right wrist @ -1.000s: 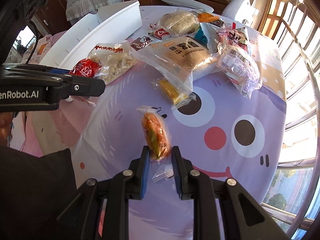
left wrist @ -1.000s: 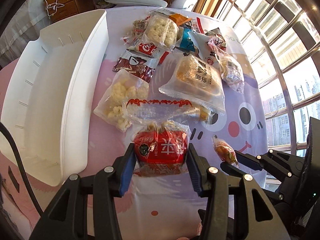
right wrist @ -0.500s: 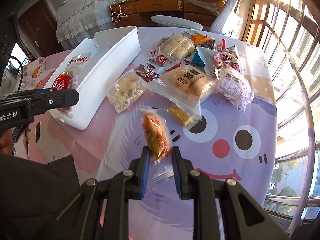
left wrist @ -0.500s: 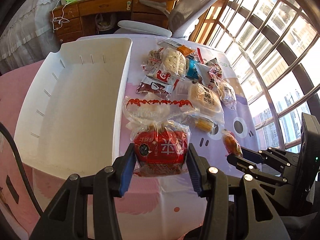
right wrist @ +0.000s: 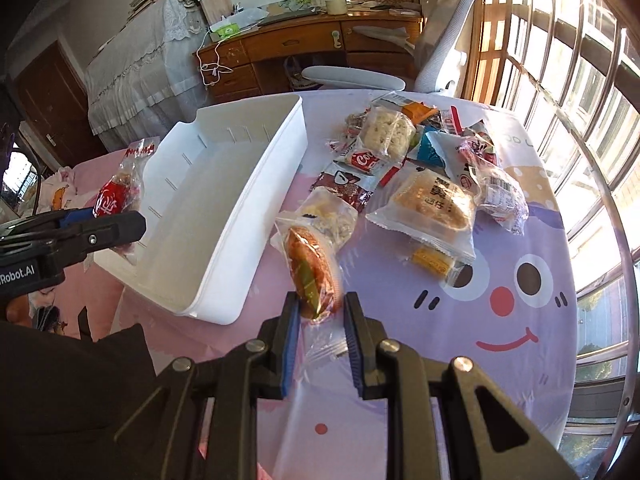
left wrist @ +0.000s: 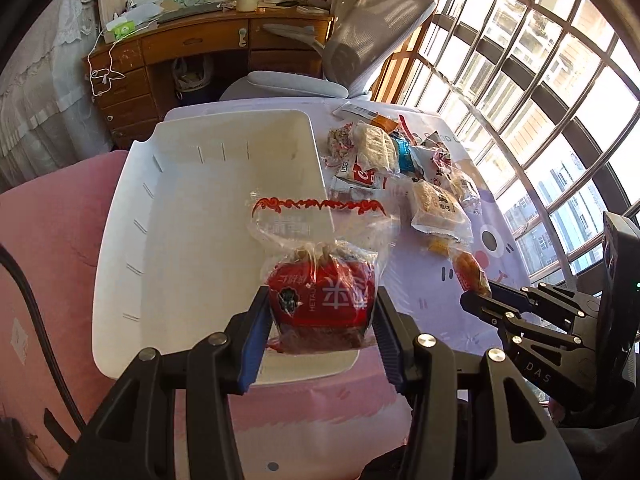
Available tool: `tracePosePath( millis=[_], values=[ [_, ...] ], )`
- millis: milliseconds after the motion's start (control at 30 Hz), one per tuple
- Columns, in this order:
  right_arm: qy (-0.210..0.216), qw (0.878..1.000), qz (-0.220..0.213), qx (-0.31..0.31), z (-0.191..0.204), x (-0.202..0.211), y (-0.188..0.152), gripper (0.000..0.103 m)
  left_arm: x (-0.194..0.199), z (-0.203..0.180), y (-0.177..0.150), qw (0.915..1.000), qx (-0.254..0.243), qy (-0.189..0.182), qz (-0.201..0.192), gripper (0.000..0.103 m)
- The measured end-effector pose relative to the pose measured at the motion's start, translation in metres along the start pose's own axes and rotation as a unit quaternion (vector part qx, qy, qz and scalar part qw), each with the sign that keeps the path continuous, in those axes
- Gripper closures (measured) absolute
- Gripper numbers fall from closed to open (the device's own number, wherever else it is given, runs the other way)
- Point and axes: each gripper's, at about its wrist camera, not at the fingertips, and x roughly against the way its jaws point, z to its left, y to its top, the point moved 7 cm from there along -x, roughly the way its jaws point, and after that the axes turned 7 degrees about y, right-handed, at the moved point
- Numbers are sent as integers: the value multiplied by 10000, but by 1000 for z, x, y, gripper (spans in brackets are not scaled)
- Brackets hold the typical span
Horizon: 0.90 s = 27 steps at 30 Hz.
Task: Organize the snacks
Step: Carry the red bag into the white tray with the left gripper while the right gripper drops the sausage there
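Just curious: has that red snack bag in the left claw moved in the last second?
Yes. The red snack bag has gone from the tablecloth across to over the white tray.

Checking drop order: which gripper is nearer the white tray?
Left. The left gripper holds the red snack bag over the white tray's near edge; the right gripper holds an orange snack beside it, above the tablecloth.

The bin point(left wrist: 208, 216) at centre left is smooth white plastic with a dull sheen. The red snack bag point(left wrist: 322, 298) at lower centre is glossy, crinkled clear film, as are the snack packets point(right wrist: 424, 184) at upper centre. The tablecloth point(right wrist: 512, 344) looks like matt printed cloth, though it may be coated. The desk point(right wrist: 304, 46) along the top is varnished wood.
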Motion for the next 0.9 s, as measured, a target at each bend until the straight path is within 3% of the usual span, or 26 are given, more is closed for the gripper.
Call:
tracePosePath(
  millis=[567,900],
  values=[
    [96,9986,-489,-163,107,-33,24,81,4,117,2,9998,-107,150,-24,55],
    [223,9987,-441,76,142,-52,36,78,-6,143,0,9994,30,329,107,51]
  ],
)
